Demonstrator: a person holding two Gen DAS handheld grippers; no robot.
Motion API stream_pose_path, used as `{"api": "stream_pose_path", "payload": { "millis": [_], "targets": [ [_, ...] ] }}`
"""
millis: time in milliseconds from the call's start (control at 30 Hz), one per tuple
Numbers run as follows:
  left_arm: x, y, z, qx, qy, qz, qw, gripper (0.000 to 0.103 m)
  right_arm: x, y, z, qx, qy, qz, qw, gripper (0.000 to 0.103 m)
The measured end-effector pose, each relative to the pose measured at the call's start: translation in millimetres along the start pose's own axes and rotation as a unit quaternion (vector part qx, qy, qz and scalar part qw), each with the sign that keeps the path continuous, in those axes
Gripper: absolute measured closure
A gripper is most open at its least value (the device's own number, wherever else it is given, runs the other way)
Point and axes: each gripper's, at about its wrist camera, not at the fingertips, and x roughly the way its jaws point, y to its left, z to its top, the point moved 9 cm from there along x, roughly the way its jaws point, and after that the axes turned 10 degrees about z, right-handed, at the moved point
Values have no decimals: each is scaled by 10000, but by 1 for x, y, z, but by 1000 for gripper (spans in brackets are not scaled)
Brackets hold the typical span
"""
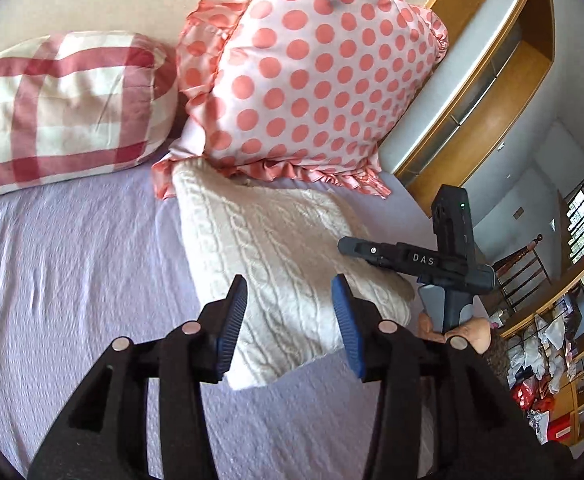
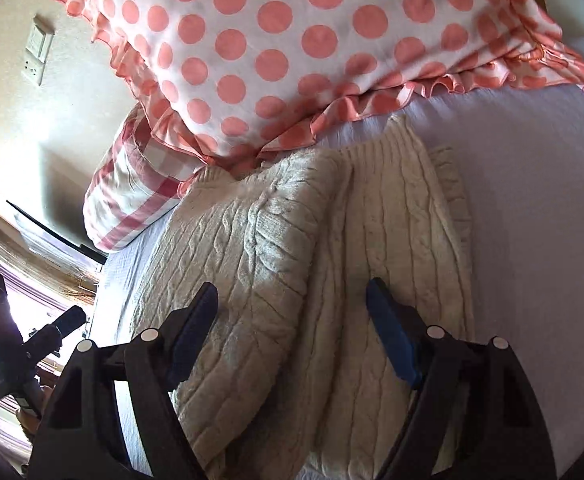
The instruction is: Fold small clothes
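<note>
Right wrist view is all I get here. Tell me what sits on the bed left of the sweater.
Observer: Bare lilac bedsheet, with the checked pillow at its head.
Operator: Report the left gripper.
Observer: The left gripper is open, above the cream sweater's near edge, holding nothing.
Operator: Give me the right gripper from outside.
Observer: The right gripper is over the sweater's right side; its fingertip points left.

The left tool (image 1: pixel 290 300) hangs open above the folded sweater (image 1: pixel 276 248) on the bed (image 1: pixel 72 260); the right tool (image 1: pixel 424 264) is to its right, two pillows (image 1: pixel 312 64) beyond.
</note>
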Motion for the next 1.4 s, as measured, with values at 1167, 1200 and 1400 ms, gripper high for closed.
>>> {"api": "stream_pose_path", "payload": {
  "millis": [1167,1200,1400],
  "targets": [
    [68,-67,15,540,154,-432,9975,29,-56,1,-10,-765,-378,-1113,9901,41],
    [82,-67,5,587,398,-309,9970,29,-47,-15,-20,-624,-161,-1288,9896,42],
    [79,-61,-19,899,225,15,9957,37,-73,-7,-28,-550,-538,-933,9927,39]
  ]
}}
